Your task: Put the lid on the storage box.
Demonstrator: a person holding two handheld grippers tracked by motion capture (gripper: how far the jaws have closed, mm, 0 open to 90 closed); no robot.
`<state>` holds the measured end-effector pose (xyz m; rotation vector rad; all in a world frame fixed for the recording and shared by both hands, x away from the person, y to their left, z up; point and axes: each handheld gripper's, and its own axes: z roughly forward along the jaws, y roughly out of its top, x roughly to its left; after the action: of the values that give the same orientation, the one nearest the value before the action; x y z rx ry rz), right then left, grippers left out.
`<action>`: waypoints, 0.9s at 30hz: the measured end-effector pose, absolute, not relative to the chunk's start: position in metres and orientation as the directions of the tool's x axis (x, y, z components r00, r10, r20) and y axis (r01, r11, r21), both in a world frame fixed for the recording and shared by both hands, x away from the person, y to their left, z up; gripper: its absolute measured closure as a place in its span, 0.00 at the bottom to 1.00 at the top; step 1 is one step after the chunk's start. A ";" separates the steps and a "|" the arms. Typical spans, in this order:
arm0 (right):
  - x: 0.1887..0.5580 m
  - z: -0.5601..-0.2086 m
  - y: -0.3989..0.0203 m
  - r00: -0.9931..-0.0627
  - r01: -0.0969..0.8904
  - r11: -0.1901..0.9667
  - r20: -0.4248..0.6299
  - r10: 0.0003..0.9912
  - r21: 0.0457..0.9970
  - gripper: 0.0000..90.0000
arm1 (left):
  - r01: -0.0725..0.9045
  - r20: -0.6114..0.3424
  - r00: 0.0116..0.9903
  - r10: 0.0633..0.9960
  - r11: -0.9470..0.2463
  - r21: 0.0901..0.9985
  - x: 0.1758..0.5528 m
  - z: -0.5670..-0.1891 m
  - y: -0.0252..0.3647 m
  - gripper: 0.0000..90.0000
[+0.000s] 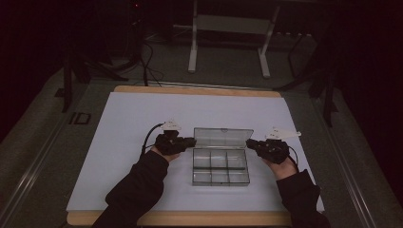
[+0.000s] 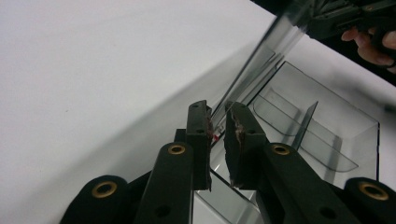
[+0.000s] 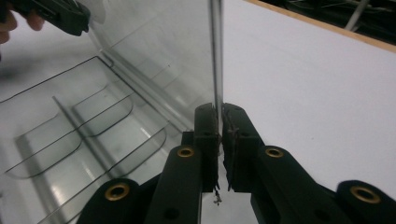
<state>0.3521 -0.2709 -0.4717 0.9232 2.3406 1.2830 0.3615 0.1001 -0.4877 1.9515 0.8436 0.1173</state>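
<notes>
Gripping: both grippers pinch the lid (image 1: 223,137) edges.
Left gripper (image 2: 218,127): jaws nearly closed on lid, 9 o'clock side.
Right gripper (image 3: 219,122): jaws clamped on lid, 3 o'clock side.
Box (image 1: 220,171): open, mid-sheet (image 1: 128,118).

The tabletop (image 1: 142,118) is plain white with a tan wood edge; the compartment box (image 1: 220,161) is clear, greyish plastic; each hand-held gripper is black with brass rivets.

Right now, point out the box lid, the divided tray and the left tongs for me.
box lid (image 1: 223,137), high view, middle of the raised clear panel.
divided tray (image 1: 220,181), high view, near wall of the clear base.
left tongs (image 2: 218,122), left gripper view, between the tips at the lid's edge.
</notes>
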 end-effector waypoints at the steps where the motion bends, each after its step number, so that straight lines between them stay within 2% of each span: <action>1: 0.351 -0.472 -0.272 -0.744 0.389 0.386 0.038 0.667 0.837 0.95 | 0.508 -0.257 0.756 0.602 -0.291 0.811 0.360 -0.488 0.100 0.91; 11: 0.345 -0.474 -0.274 -0.763 0.360 0.414 0.008 0.646 0.836 0.95 | 0.491 -0.229 0.770 0.595 -0.324 0.809 0.354 -0.488 0.100 0.91; 27: 0.334 -0.483 -0.282 -0.806 0.342 0.437 0.020 0.592 0.832 0.93 | 0.471 -0.195 0.795 0.574 -0.382 0.795 0.339 -0.491 0.101 0.93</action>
<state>0.3343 -0.2819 -0.4831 0.8075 2.4174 1.3048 0.3391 0.1014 -0.4912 2.0435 0.7764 0.1386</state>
